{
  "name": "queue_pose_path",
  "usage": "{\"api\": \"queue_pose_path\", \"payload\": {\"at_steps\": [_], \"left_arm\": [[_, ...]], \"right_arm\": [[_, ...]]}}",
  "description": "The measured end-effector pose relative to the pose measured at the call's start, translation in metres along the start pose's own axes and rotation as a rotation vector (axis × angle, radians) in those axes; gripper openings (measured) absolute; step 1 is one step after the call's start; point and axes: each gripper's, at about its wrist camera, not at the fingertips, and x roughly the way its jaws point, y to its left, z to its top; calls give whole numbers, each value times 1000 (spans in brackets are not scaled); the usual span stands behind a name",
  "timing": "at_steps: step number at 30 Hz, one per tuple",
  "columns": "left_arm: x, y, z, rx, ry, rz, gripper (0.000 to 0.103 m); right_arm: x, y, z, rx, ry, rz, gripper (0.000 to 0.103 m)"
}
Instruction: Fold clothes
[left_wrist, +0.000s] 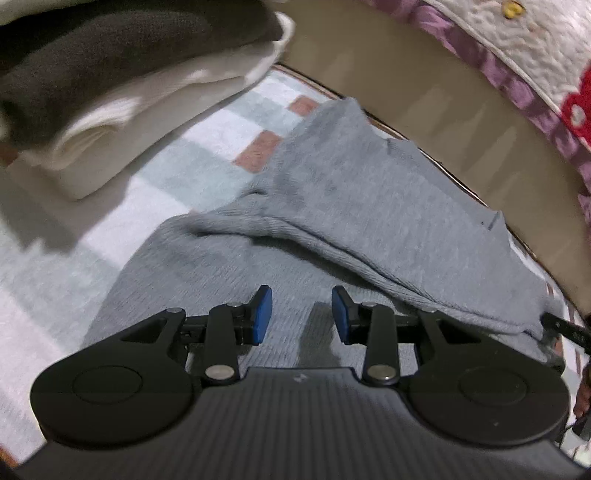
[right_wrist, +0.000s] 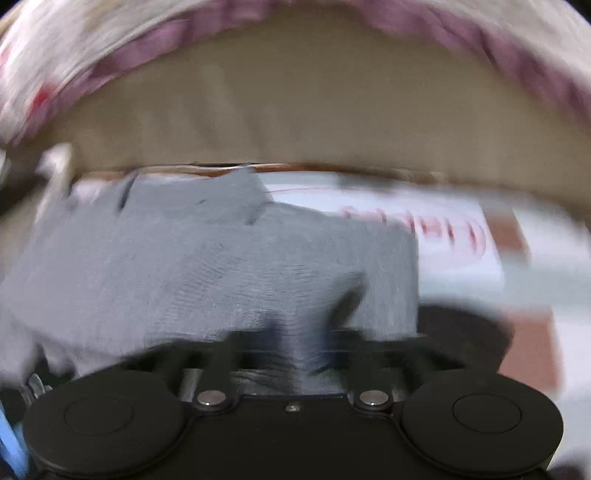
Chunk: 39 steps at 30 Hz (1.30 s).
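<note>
Presently, the left gripper (left_wrist: 301, 314) is being held just above the near part of the grey knitted garment (left_wrist: 332, 206), its blue pads (left_wrist: 263, 314) standing well apart with only cloth showing between them and nothing being clasped. The right gripper (right_wrist: 295, 350) is being blurred heavily by motion in its own view; a ridge of grey cloth is bunched up right at its fingers, and a hold on the garment (right_wrist: 207, 266) is being suggested, yet whether the jaws are closed cannot be told.

The garment is being spread over a checked cloth (left_wrist: 177, 173) of pale grey, white and brick-red squares that covers the desk. It is reaching to the desk's far edge, with one layer already turned over along a thick rolled fold running toward the right edge. Toward the far left corner, a folded stack (left_wrist: 122, 85) is sitting, a dark piece upon a cream one, apart from the grey garment. Beyond the far edge, a quilt (left_wrist: 535, 62) with a purple border is hanging.

By its look, the knit is being judged soft, limp and light, somewhat thick, and not slippery; sagging and stretching are to be expected when it is lifted by one point. Hems, corners or the doubled fold edge are being judged the best places for taking hold.
</note>
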Motion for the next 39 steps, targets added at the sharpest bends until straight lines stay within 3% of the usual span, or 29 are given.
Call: {"api": "queue_pose_path", "payload": {"at_steps": [3,6,9,10,11,14,16,19,21,25,29,33,39], "left_arm": [[-29,1,8,8,-35,7,35],[-61,2,12,101,-43,74,40],[-89,25,4,92,-14,99,44],[-97,36,-4,61,-1,95,45],[-105,48,-11,29,12,92,46],[-122,84,-40,-44,68,162,46],[-133,104,-58,-87,94,236,46],[-169,128,-65,-212,21,211,46],[-192,133,-65,-240,-48,170,47],[-185,132,-75,-206,30,140,52],[-164,132,-92,-205,123,144,52],[-172,137,-95,-222,73,198,52],[-167,144,-99,-283,110,123,52]], "right_arm": [[-17,-5,4,-7,-42,-57,7],[-6,-2,-1,-107,32,-197,8],[-17,15,-3,-146,42,-204,21],[-24,21,-2,-145,32,-189,40],[-34,29,-1,-140,25,-148,50],[-60,58,5,-159,20,12,50],[-67,82,10,-165,82,191,51],[-71,126,10,-177,193,454,52],[-77,163,2,-226,263,588,52],[-98,240,-22,-392,401,809,57],[-125,294,-58,-644,434,851,62],[-150,330,-95,-860,422,855,63],[-161,350,-140,-1029,436,880,63]]}}
